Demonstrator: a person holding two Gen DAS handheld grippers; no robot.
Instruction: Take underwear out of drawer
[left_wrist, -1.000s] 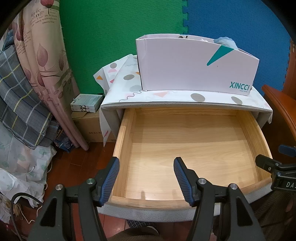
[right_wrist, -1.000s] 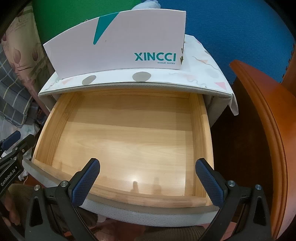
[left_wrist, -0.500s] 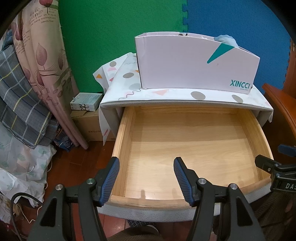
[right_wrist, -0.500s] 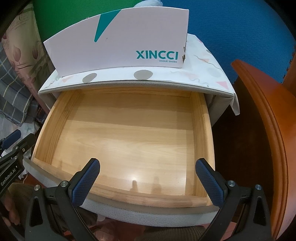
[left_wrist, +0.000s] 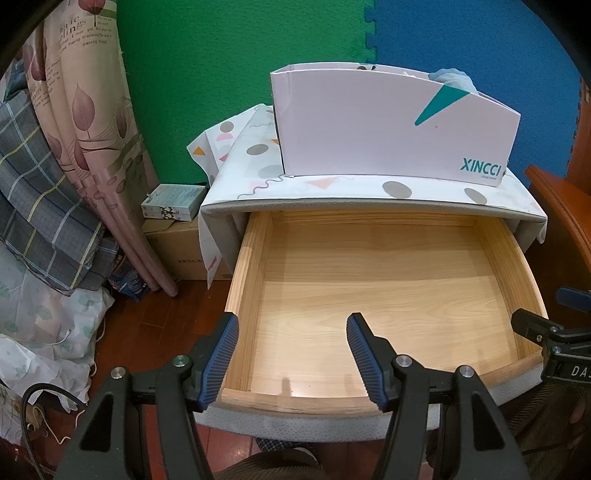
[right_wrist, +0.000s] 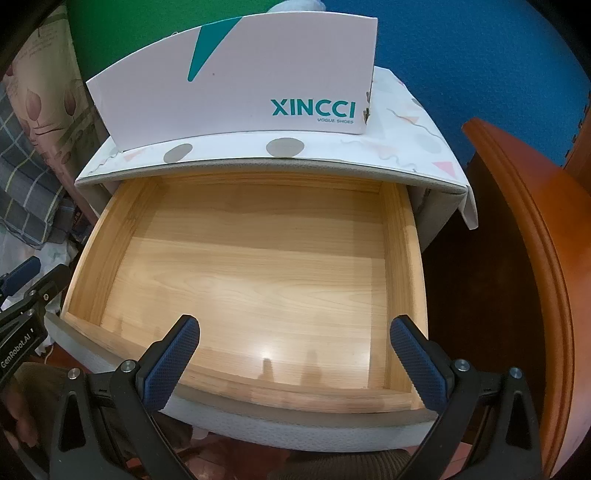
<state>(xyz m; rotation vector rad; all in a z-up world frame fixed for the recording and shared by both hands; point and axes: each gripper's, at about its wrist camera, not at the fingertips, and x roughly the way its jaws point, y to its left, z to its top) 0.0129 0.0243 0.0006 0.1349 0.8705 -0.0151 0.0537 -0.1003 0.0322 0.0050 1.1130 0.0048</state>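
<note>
The light wooden drawer (left_wrist: 251, 266) (right_wrist: 400, 258) is pulled out, and its bare bottom shows nothing lying in it. A pale blue piece of cloth (left_wrist: 452, 78) (right_wrist: 295, 5) pokes above the rim of a white shoe box (left_wrist: 369, 129) (right_wrist: 240, 88) on the cabinet top. My left gripper (left_wrist: 291, 326) hovers open over the drawer's front left corner, nothing between its blue pads. My right gripper (right_wrist: 295, 330) hangs open, wider, over the front edge; its tip (left_wrist: 539, 332) shows at the right of the left wrist view.
A patterned cloth (left_wrist: 258, 173) covers the cabinet top. Curtains (left_wrist: 85, 129), plaid fabric (left_wrist: 33, 206) and cardboard boxes (left_wrist: 173, 201) crowd the floor on the left. A dark orange wooden furniture edge (right_wrist: 524, 258) stands close on the right. Foam wall mats are green and blue.
</note>
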